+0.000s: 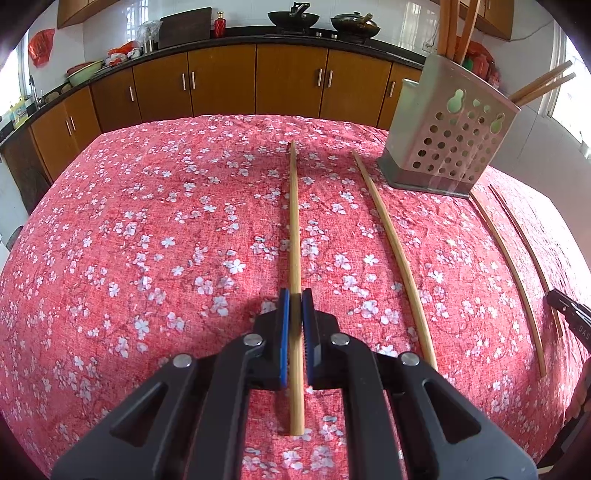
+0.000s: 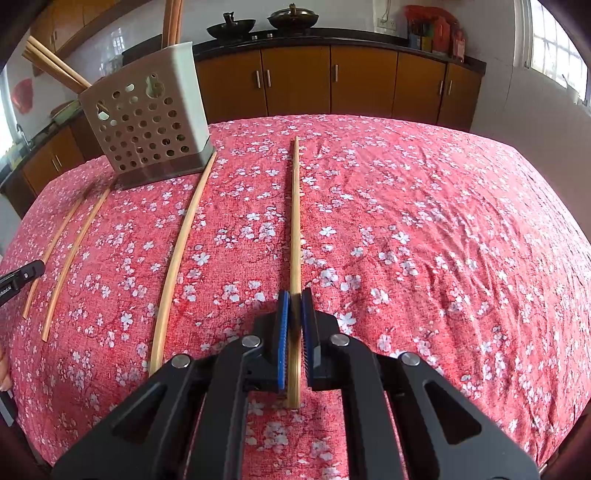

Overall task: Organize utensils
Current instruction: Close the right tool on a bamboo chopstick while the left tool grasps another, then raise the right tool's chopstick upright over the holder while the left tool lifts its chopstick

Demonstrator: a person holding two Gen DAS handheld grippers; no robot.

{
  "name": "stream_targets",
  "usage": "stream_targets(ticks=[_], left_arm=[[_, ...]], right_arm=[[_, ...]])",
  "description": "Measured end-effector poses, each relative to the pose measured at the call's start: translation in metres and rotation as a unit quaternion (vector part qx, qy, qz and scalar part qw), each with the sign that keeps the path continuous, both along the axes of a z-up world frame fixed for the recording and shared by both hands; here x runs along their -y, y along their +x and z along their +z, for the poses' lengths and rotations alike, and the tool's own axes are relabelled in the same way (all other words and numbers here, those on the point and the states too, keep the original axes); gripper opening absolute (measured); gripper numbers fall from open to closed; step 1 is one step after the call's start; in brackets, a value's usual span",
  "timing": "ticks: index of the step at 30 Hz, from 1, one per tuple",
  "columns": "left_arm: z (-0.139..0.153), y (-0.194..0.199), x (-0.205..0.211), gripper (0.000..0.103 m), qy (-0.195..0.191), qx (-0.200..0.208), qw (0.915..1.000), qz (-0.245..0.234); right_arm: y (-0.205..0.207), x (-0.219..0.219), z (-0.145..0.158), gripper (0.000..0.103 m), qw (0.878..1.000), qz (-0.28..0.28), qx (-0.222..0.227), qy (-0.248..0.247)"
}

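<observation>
Four bamboo chopsticks lie roughly side by side on the red floral tablecloth (image 1: 147,221). My left gripper (image 1: 294,295) is shut on the leftmost chopstick (image 1: 294,214), its blue pads pinching it near the thick end. My right gripper (image 2: 294,295) is shut on the rightmost chopstick (image 2: 295,214) in the same way. Between them lie two loose chopsticks (image 1: 391,251) (image 1: 506,266). The perforated utensil holder (image 1: 450,140) (image 2: 147,125) stands at the far side of the table with several chopsticks (image 1: 543,83) in it.
The right gripper's tip (image 1: 569,310) shows at the left wrist view's right edge, and the left gripper's tip (image 2: 22,277) at the right wrist view's left edge. Brown kitchen cabinets (image 1: 221,81) and a counter with woks (image 1: 293,16) run behind the table.
</observation>
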State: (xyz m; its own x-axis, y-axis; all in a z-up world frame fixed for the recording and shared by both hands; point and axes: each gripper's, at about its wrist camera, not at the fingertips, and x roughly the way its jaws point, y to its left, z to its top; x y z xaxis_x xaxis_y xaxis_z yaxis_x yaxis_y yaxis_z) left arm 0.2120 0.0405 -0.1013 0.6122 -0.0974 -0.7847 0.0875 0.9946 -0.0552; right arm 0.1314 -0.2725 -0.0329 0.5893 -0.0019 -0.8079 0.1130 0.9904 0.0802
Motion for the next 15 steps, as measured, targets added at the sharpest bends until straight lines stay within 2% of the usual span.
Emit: stream_targets(ticks=[15], left_arm=[[0.003,-0.012,0.007,0.008,0.029,0.004,0.9994,-0.018]], right_arm=[[-0.001,0.002,0.001,0.007,1.0,0.005,0.005,0.0]])
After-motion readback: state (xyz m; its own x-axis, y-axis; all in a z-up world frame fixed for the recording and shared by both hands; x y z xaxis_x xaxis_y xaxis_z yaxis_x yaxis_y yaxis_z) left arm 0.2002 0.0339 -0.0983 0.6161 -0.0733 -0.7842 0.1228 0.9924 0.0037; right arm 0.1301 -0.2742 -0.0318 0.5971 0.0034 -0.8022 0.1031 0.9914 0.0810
